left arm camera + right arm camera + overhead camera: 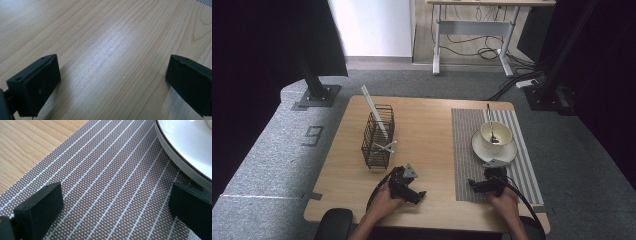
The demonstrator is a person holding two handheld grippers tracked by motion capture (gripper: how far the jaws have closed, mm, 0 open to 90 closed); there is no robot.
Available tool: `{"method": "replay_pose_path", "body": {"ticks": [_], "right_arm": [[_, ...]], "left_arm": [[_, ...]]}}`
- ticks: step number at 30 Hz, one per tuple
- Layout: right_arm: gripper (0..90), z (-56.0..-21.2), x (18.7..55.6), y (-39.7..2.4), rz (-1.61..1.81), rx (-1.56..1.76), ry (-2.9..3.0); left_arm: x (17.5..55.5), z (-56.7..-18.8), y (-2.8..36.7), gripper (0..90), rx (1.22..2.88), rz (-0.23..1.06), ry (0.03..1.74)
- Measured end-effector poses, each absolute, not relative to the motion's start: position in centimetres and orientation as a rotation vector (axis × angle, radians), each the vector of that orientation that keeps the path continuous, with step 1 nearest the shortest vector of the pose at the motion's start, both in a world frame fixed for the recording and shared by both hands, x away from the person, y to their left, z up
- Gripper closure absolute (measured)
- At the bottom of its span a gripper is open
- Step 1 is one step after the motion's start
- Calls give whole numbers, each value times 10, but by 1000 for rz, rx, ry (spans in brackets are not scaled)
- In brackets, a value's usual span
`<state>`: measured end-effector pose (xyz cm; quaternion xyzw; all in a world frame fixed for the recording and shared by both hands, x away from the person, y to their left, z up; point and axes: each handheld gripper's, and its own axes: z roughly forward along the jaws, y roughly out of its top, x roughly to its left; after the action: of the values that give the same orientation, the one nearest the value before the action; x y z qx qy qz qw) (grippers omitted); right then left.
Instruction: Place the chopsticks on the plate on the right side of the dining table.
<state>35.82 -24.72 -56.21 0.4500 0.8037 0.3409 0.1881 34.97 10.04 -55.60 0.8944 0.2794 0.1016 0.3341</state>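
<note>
Both tongs sit empty with jaws apart near the bench's front edge. The right tongs (pixel 476 184) are just in front of the saucer (pixel 479 146) with its cup (pixel 497 133); the left tongs (pixel 416 196) are much farther off.

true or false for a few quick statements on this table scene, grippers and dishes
1. The left gripper has open jaws with nothing between them. True.
2. The spoon lies flat on the placemat. False: it stands in the cup.
3. The cup sits on a saucer. True.
4. The wire basket stands on the placemat. False: it stands on the bare wooden table.
5. The right gripper grips the saucer. False: its jaws are open over the placemat.
</note>
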Motion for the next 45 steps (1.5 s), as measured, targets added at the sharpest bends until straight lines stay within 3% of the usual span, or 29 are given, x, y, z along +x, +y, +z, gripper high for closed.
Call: {"method": "replay_pose_path", "body": {"ticks": [45], "right_arm": [[0, -551, 358, -239, 947, 1208, 2331]], "left_arm": [[350, -556, 100, 0, 2332, 266, 733]]}}
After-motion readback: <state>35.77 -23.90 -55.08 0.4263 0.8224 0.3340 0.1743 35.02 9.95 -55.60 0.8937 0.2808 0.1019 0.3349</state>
